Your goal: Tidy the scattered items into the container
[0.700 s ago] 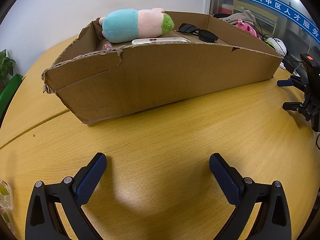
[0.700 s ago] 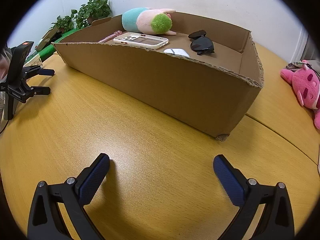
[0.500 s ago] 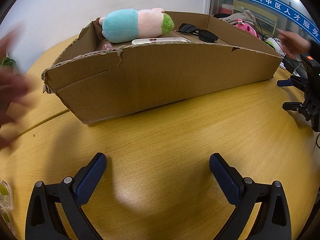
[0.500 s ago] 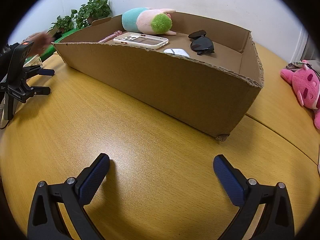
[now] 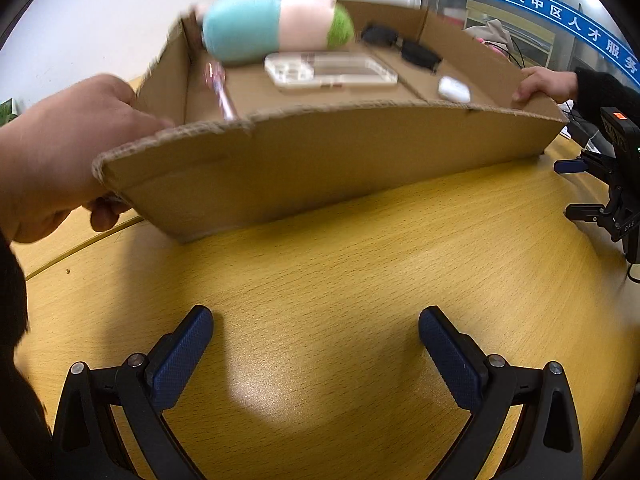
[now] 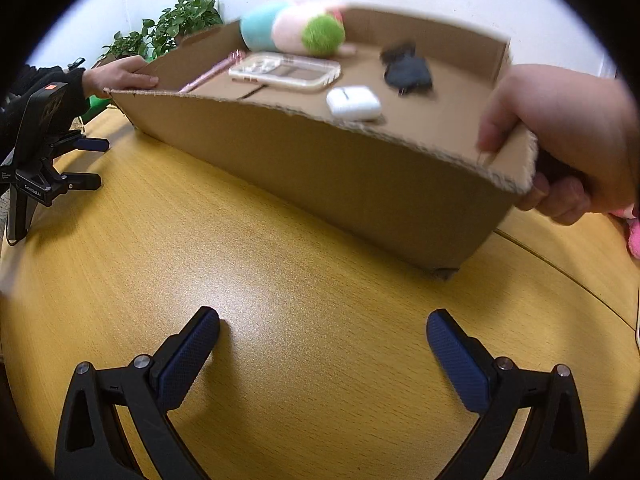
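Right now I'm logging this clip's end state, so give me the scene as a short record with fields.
container: cardboard box, tilted toward the cameras, blurred
held by: bare hands at both ends
contents: plush toy, phone, earbud case, sunglasses, pink pen
left gripper: open, holding nothing, above the table
right gripper: open, holding nothing
items loose near the box: none visible
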### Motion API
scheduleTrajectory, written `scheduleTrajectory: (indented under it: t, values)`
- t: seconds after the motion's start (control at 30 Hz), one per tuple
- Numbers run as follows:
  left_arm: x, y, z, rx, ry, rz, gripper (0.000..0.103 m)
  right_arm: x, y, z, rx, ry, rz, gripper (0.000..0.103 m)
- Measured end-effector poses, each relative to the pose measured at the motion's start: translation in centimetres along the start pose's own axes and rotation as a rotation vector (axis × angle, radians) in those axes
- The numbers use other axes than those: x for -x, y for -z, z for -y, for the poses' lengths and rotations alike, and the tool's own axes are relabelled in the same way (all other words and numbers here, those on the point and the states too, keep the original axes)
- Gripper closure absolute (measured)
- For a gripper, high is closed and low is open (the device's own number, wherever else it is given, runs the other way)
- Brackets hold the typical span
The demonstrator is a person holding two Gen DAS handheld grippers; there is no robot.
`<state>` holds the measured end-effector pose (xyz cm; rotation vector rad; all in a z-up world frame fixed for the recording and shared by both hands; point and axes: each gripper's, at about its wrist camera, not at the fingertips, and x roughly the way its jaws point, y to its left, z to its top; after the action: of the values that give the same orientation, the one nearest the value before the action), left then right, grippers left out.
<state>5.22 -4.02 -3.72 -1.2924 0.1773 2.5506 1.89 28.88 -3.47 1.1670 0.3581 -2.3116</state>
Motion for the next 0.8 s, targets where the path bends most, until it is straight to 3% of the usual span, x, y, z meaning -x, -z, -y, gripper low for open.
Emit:
scheduleTrajectory:
  t: [0.8]
  values:
    - [0.11,0.19,0.28,0.001,-0.001,0.001,0.0,-0.24,0.45,0.05,0.001,-0.001,0.001,0.0]
